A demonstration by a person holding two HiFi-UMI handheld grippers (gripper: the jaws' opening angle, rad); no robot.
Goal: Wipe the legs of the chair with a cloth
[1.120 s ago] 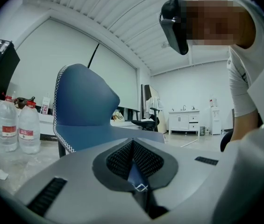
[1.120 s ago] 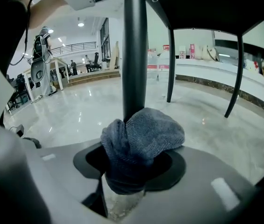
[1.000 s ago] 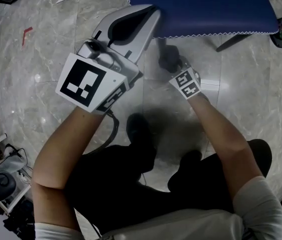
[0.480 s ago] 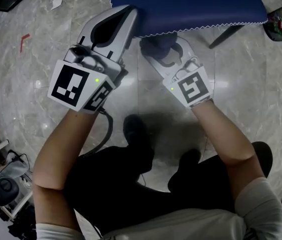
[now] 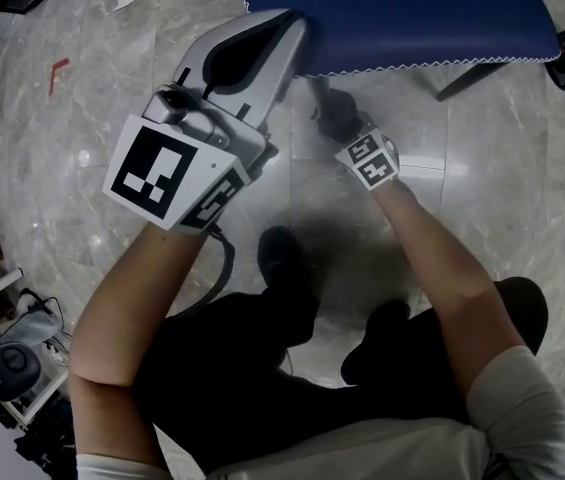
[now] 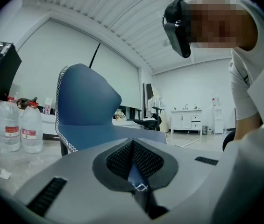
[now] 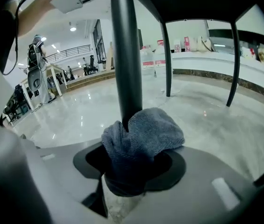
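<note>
Right tongs (image 7: 134, 171) have dropped down the chair leg (image 7: 124, 55) since half a second ago. They were then up close under the seat (image 5: 412, 8); they now sit lower and look smaller in the head view. Left tongs (image 5: 294, 28) remain at the seat's near edge, as before.

Nearest the camera: two bare forearms and two dark shoes (image 5: 282, 253) planted on the marble floor (image 5: 62, 198).

Tongs, count two.
- Left: clenched. A thin sliver of blue, white-stitched seat edge shows between the pads in the left gripper view.
- Right: clenched on the cloth.

Cloth (image 7: 143, 134), count one. It is grey and bunched in the right tongs. It is pressed against the black leg and folds partly round it, well down the leg and below the seat.

Chair legs, count three in the right gripper view. One is the near leg under the cloth. The two further legs (image 7: 167, 59) are thin, black and well apart from it. The head view shows one slanted leg beyond the seat's right side.

Seat, count one. It is blue with a zigzag white edge. A backrest of the same blue rises behind it in the left gripper view.

Farthest: two clear water bottles (image 6: 31, 127) with red caps. They stand upright, just beside each other, on the floor to the left of the chair.
</note>
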